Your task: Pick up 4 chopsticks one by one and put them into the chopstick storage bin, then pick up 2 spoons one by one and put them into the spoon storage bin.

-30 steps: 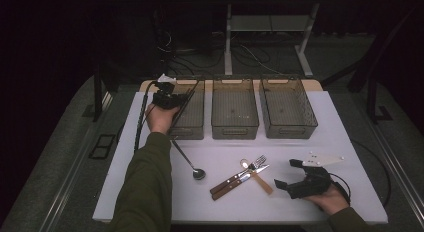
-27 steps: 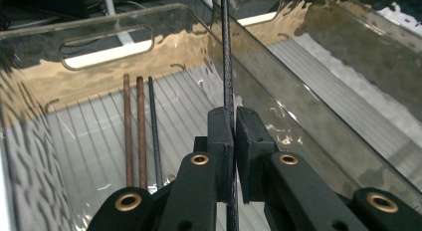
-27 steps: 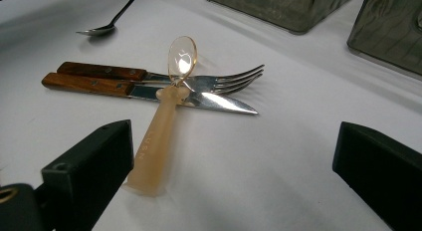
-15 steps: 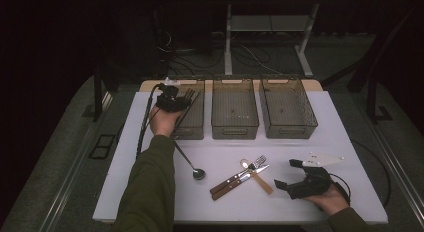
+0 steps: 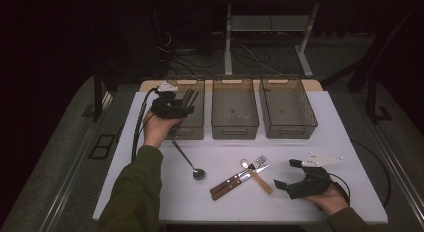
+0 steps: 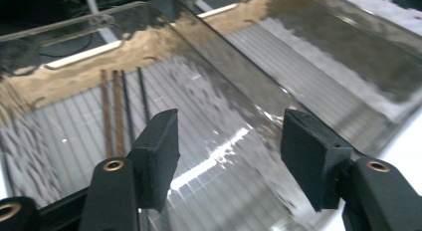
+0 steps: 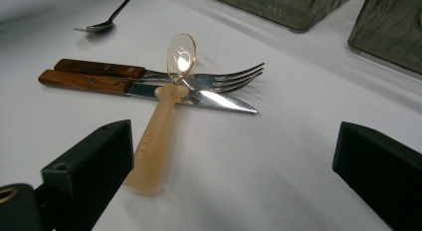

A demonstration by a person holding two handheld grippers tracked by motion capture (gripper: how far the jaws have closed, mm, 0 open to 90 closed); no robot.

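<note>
I hold the left tool (image 5: pixel 186 110) over the left bin (image 5: pixel 192 132), at the far left of the counter (image 5: pixel 330 142). Its jaws have just been opening, and in the left gripper view they stand apart with nothing between the pads (image 6: pixel 160 154). Beneath them, on the ribbed floor of that bin (image 6: pixel 209 141), lie two brown chopsticks (image 6: pixel 112 111) and two thin dark rods (image 6: pixel 134 106) side by side (the high view shows their ends leaning at the bin's far wall). The middle bin (image 5: pixel 234 109) sits just beside it, and the right bin (image 5: pixel 287 108) beyond that.

My right tool (image 5: pixel 290 173) rests at the near right of the counter, jaws spread wide and gripping nothing. In the right gripper view it looks straight at a small heap of cutlery: a wood-handled fork (image 7: pixel 164 76) and a wood-handled knife (image 7: pixel 149 90) lie parallel and touching, and a pale plastic spoon (image 7: pixel 161 121) lies across both, its clear bowl raised over the fork, its handle end just beside the left-hand pad (image 7: pixel 94 164).

A dark metal spoon (image 5: pixel 187 161) lies apart from the heap, on the counter between the left bin and the cutlery, bowl toward me.
</note>
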